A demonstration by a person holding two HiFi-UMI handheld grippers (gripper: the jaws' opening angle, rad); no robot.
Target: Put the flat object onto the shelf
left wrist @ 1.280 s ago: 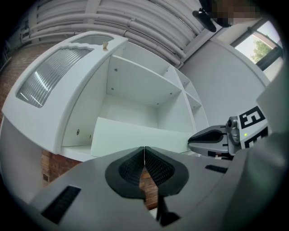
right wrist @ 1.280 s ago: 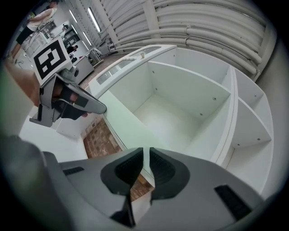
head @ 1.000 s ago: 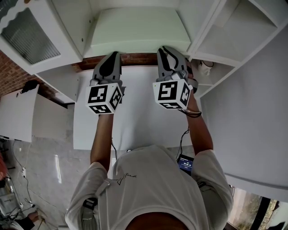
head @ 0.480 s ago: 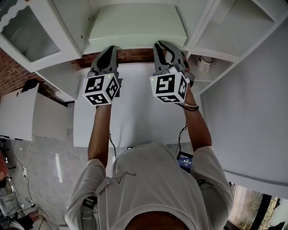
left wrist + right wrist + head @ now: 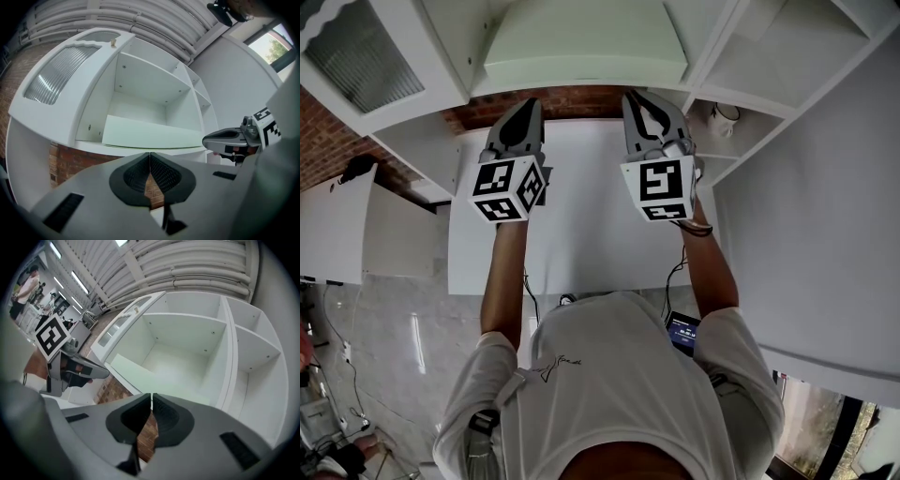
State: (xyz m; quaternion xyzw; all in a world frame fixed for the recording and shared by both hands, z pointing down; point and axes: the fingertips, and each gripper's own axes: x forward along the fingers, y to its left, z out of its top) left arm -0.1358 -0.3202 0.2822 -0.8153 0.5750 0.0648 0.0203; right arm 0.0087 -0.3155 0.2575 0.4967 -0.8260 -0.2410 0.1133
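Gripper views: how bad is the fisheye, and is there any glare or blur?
Left gripper view: heavy fisheye, black vignetted corners, the shelf edges bow, the window is blown out. Right gripper view: same barrel warp, the ceiling lights are clipped. Head view: milder warp, even light, no glare.

Workshop hall; ribbed ceiling [image 5: 187,268], brick wall [image 5: 323,150], white shelving [image 5: 187,336]

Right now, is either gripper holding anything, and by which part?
Nothing is held. The left gripper is shut and empty; the right gripper's jaws are closing on nothing. The flat board lies on the shelf, apart from both.
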